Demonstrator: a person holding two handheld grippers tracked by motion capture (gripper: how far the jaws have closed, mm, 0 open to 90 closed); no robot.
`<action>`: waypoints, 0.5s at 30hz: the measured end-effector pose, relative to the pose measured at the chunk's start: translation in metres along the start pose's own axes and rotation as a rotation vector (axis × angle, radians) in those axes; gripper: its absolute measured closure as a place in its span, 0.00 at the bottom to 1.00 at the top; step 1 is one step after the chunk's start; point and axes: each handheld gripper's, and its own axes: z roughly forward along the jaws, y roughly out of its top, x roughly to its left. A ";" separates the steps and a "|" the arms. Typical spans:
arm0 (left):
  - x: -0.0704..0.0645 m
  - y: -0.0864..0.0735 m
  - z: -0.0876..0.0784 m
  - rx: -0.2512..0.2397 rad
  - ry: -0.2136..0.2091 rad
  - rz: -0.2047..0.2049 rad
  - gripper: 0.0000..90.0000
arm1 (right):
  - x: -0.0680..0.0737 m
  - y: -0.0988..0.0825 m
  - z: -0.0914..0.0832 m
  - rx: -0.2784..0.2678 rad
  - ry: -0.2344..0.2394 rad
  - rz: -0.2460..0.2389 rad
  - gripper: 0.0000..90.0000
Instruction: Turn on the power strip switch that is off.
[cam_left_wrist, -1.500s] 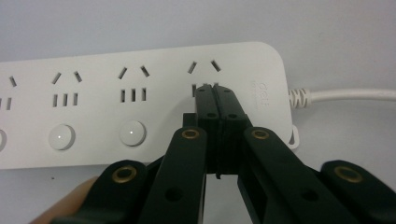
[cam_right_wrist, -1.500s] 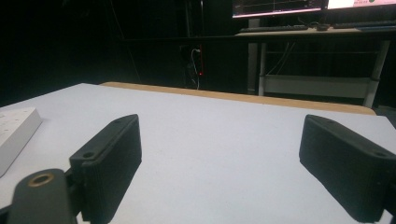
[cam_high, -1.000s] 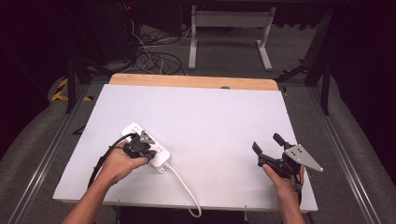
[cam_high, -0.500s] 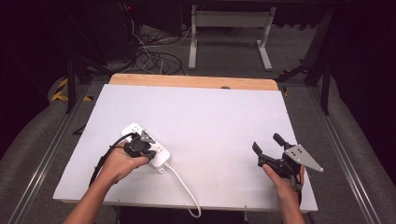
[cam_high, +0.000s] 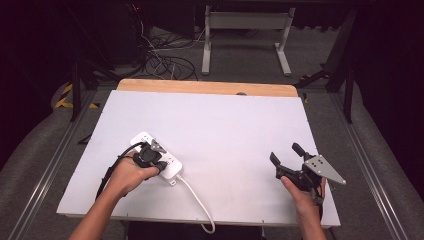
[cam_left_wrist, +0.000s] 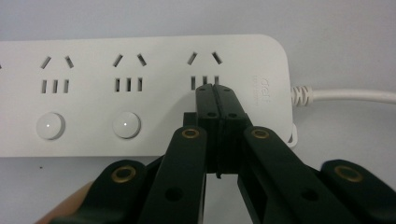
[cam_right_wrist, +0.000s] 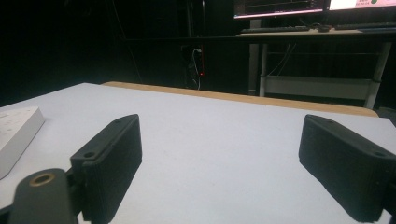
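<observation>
The white work surface (cam_high: 225, 125) has a wooden strip (cam_high: 207, 88) along its far edge and stands on a grey floor (cam_high: 320, 65). Beyond it, a grey metal table frame (cam_high: 245, 30) stands beside loose black cables (cam_high: 160, 57). The surrounding room is dark, with lit monitors (cam_right_wrist: 299, 5) at the back.

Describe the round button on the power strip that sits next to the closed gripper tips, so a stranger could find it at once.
On the white table, find the white power strip at the near left, under the left gripper. In the left gripper view two round white buttons lie along the strip's near edge. The one wanted is the one beside the shut jaws, under the middle socket; its twin lies farther out.
</observation>
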 end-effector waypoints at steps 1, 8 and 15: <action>0.000 0.000 0.000 0.000 0.000 0.000 1.00 | 0.000 0.000 0.000 0.000 0.000 0.000 0.16; 0.001 0.000 0.000 0.002 -0.004 0.003 1.00 | 0.000 0.000 0.001 0.001 0.001 -0.004 0.16; 0.001 0.000 0.000 0.002 -0.003 0.006 1.00 | 0.001 0.000 0.001 0.003 0.001 -0.003 0.16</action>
